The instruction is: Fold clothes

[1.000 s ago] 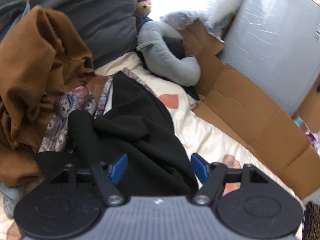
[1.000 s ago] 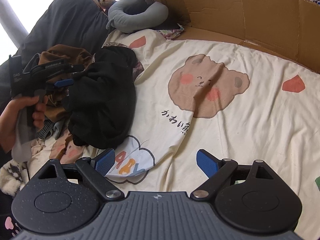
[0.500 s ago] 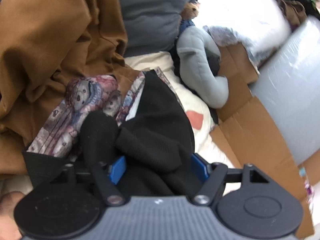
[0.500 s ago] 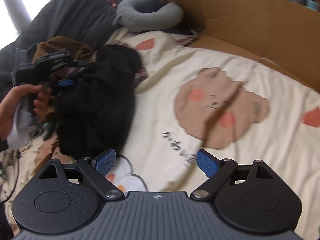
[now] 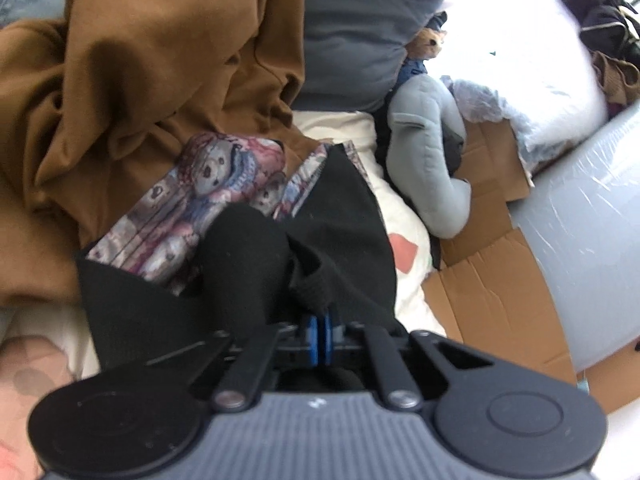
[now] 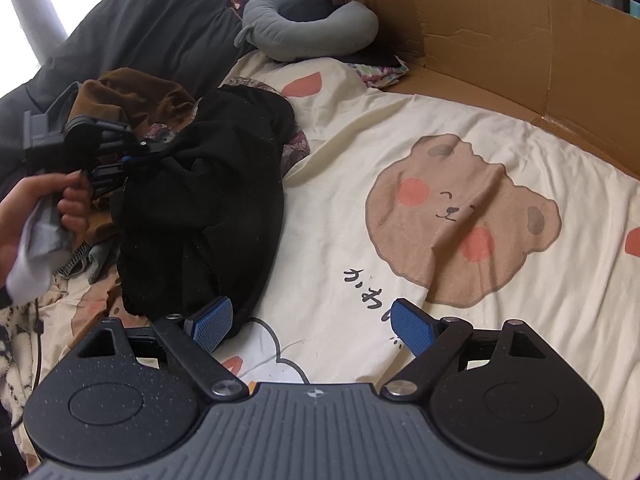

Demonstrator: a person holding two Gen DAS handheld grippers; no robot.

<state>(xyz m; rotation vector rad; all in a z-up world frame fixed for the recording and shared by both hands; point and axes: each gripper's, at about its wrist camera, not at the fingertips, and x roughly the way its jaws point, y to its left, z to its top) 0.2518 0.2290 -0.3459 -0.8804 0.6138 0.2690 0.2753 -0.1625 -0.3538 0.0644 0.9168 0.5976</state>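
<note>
Black garment (image 6: 208,208): matt knit cloth, ribbed cuff, slightly fuzzy. Brown garment (image 5: 132,80): soft matt cloth, heavy folds. Printed fabric (image 5: 208,196): woven-look cloth, bear pattern. Bedsheet (image 6: 400,200): smooth matt cotton-like cloth, lightly creased. Neck pillow (image 6: 308,36): grey plush. Cardboard (image 6: 520,40): matt brown, creased. Right gripper (image 6: 312,326): matt black speckled plastic, ribbed grey housing, shiny metal pivots, textured blue pads (image 6: 412,326). Grey wrapped bulk (image 5: 592,232): glossy plastic film.
</note>
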